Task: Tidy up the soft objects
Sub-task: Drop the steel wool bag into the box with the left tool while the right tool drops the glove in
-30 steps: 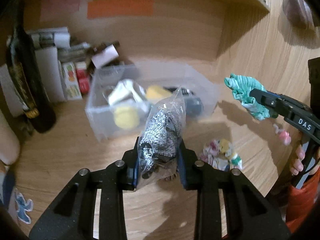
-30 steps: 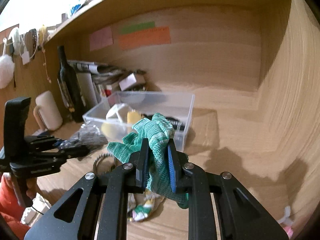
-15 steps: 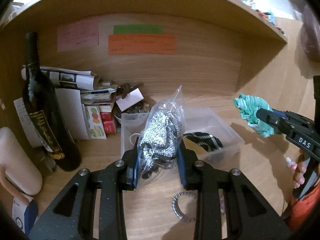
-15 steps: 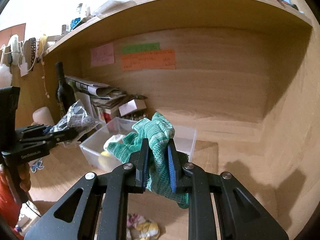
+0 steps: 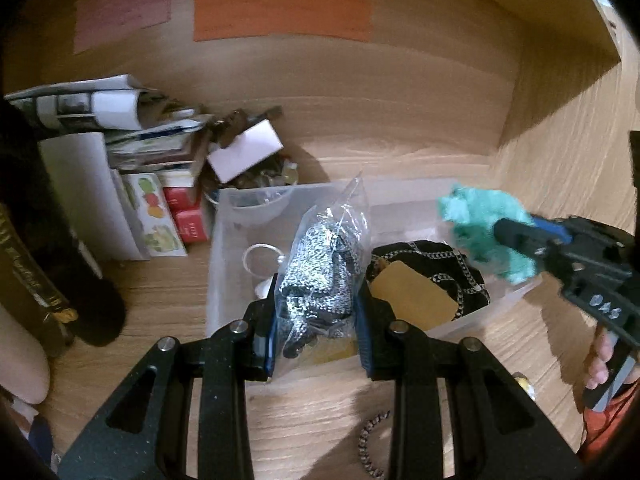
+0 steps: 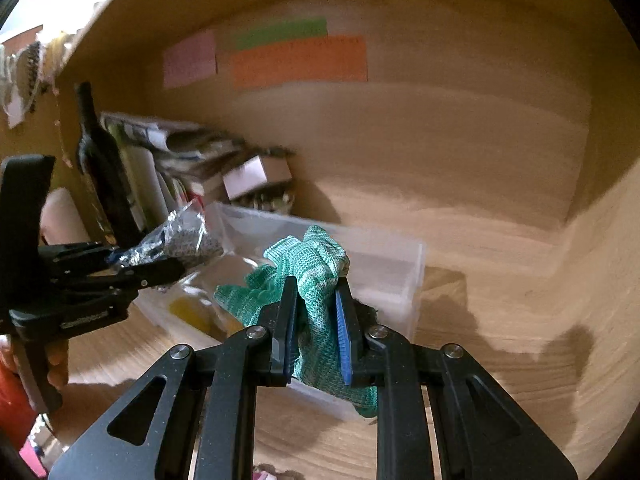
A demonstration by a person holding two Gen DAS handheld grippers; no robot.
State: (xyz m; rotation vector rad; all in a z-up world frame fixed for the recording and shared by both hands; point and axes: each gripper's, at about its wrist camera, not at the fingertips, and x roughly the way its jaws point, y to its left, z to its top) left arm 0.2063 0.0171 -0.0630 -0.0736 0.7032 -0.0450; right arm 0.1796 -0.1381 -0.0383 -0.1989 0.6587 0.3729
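My left gripper is shut on a clear plastic bag of black-and-white knit fabric and holds it above the near edge of a clear plastic bin. My right gripper is shut on a green knit cloth over the bin's right part. The right gripper with the green cloth shows at the right in the left wrist view. The left gripper with the bag shows at the left in the right wrist view. The bin holds a black chain-print cloth with a tan tag and yellow items.
A dark wine bottle stands at the left beside boxes and papers. A beaded hair tie lies on the wooden shelf in front of the bin. Colored notes hang on the back wall.
Both grippers have moved forward and down toward the bin, still holding their items. The bag and the green cloth now hang over the bin.
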